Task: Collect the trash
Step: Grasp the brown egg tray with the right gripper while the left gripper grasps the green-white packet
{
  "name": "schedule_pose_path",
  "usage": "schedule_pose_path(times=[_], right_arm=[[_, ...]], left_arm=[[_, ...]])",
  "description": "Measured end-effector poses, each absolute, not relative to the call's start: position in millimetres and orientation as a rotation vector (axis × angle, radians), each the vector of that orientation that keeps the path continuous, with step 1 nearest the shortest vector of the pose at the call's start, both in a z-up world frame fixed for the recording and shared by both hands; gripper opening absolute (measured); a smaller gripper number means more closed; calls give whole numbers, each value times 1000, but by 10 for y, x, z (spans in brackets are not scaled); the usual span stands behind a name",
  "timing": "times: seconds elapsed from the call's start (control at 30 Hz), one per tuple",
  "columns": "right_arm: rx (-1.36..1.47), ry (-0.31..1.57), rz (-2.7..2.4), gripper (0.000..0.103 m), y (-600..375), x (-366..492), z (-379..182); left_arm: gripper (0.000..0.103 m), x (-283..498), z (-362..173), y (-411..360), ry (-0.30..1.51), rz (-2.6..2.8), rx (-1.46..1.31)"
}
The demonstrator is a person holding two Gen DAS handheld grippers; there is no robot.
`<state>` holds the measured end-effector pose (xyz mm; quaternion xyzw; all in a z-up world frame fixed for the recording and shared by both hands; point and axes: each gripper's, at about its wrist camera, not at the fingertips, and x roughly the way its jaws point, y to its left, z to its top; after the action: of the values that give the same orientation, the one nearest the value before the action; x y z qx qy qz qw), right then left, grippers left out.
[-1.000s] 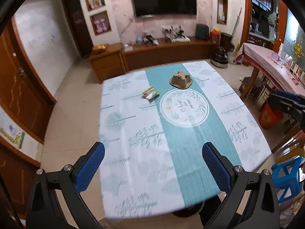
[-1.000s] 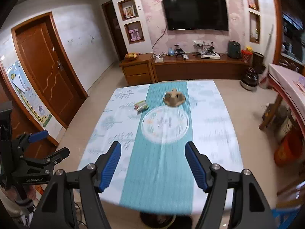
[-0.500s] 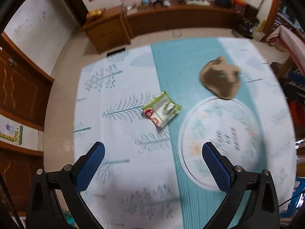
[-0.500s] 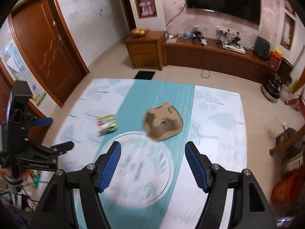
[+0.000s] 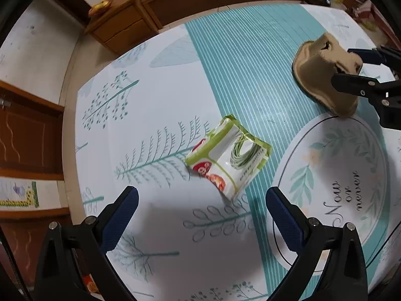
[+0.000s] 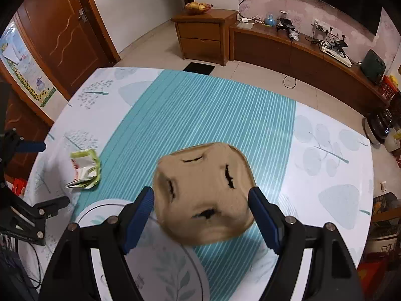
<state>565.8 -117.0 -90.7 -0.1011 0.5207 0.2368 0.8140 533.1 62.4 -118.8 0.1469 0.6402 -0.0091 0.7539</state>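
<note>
A crumpled green and white snack wrapper (image 5: 228, 157) lies on the tablecloth just ahead of my left gripper (image 5: 200, 208), which is open and empty. It also shows in the right wrist view (image 6: 84, 169). A brown cardboard cup tray (image 6: 204, 193) lies upside down on the teal stripe. My right gripper (image 6: 201, 202) is open with one finger on each side of the tray, not closed on it. The tray (image 5: 325, 75) and the right gripper (image 5: 356, 67) also show at the right of the left wrist view.
The table (image 6: 330, 175) has a white and teal cloth with a round printed emblem (image 5: 338, 188). A wooden cabinet (image 6: 204, 35) and a low TV bench (image 6: 300, 55) stand beyond the far edge. A door (image 6: 62, 37) is at the left.
Both grippers have moved forward and down toward the table. The left one now hovers close over the wrapper. The right one now straddles the cardboard tray.
</note>
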Motion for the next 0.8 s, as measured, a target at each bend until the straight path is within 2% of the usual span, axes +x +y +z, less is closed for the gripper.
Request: schedule_pose_path(times=[0.27, 0.43, 0.53, 0.6, 0.67, 0.8], right_arm=[[-219, 1119, 522, 77, -1209, 5745, -1026], [-217, 1112, 550, 72, -1223, 5753, -1034], [-210, 1105, 556, 72, -1229, 5753, -1037], [-207, 1100, 558, 72, -1237, 5747, -1039], [-202, 1096, 560, 71, -1243, 5741, -1040], [-196, 1101, 562, 71, -1257, 5697, -1034]], left_arm=[[101, 5642, -1327, 648, 1414, -18, 311], [101, 5760, -1428, 656, 1456, -75, 326], [88, 5824, -1442, 702, 1471, -101, 285], [64, 5840, -1422, 753, 1481, -124, 209], [51, 5849, -1408, 802, 1488, -114, 161], [32, 5804, -1336, 855, 1452, -77, 137]])
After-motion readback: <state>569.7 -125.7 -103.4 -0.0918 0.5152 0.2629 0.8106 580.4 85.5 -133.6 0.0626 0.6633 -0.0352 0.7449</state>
